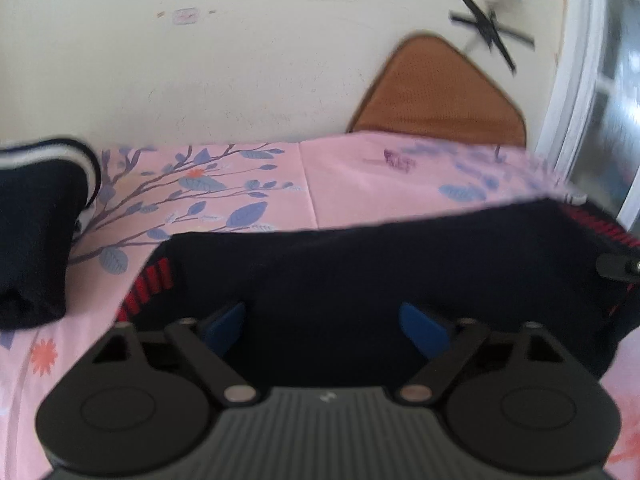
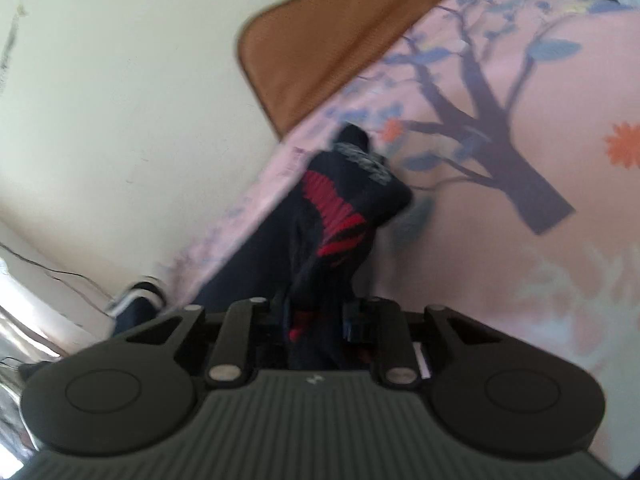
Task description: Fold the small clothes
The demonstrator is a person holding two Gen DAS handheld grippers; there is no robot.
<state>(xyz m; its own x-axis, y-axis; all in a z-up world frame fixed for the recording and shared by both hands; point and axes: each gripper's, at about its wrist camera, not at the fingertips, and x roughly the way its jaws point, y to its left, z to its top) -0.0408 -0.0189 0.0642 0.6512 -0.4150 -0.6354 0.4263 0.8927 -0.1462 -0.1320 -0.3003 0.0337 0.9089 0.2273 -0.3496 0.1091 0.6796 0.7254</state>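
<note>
A black sock with red stripes (image 1: 360, 264) lies stretched across the pink flowered sheet (image 1: 248, 184) in the left wrist view. My left gripper (image 1: 324, 320) is open, its blue pads (image 1: 224, 324) spread over the sock's middle. In the right wrist view my right gripper (image 2: 316, 320) is shut on the same black and red sock (image 2: 340, 208), which hangs bunched from the jaws over the sheet (image 2: 520, 240). The right gripper's tip (image 1: 618, 266) shows at the sock's right end in the left wrist view.
A folded dark garment with white stripes (image 1: 36, 232) lies at the left on the sheet. A brown mat (image 1: 436, 92) sits on the cream floor beyond the bed edge. A white window frame (image 1: 576, 80) stands at the right.
</note>
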